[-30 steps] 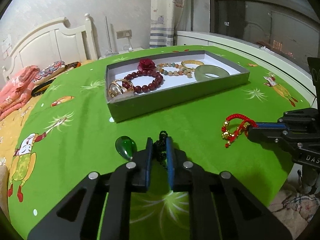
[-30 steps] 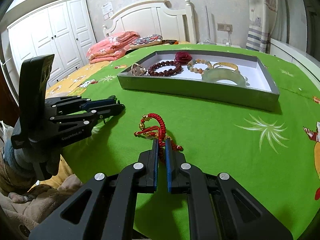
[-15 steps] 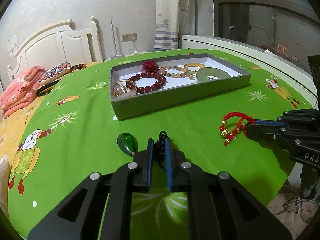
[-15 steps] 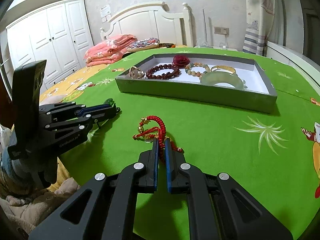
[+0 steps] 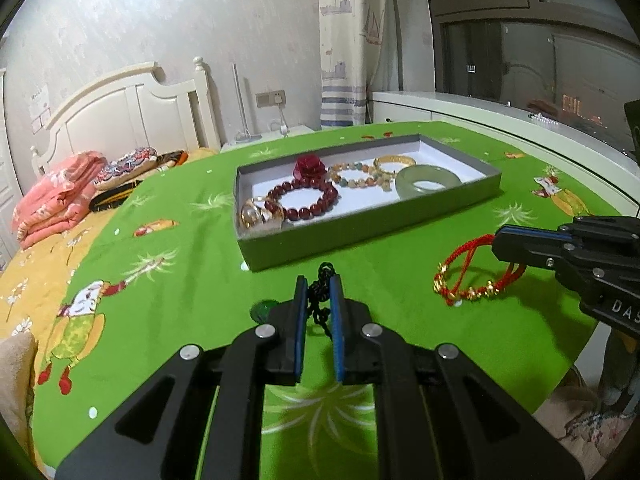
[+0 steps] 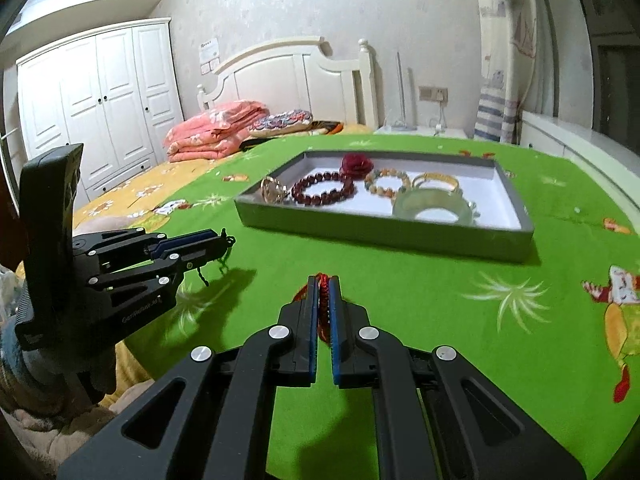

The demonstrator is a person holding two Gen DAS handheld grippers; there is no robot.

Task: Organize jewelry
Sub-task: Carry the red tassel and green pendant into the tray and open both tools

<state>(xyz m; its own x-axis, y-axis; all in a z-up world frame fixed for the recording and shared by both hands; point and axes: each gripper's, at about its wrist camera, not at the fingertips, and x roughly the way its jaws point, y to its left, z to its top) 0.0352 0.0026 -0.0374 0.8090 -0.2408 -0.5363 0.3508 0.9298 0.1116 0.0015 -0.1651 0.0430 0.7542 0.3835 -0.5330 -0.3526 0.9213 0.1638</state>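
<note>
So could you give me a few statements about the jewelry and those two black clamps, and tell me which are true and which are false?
1. The left gripper is shut on a black cord. True.
2. The right gripper holds the jade bangle. False: it is shut on the red cord bracelet; the jade bangle lies in the tray.
3. The tray is empty. False: it also holds a dark red bead bracelet, a red rose and a gold bangle.
4. The tray sits on a green cloth. True.
5. A green teardrop stone shows beside the left gripper. True.
</note>
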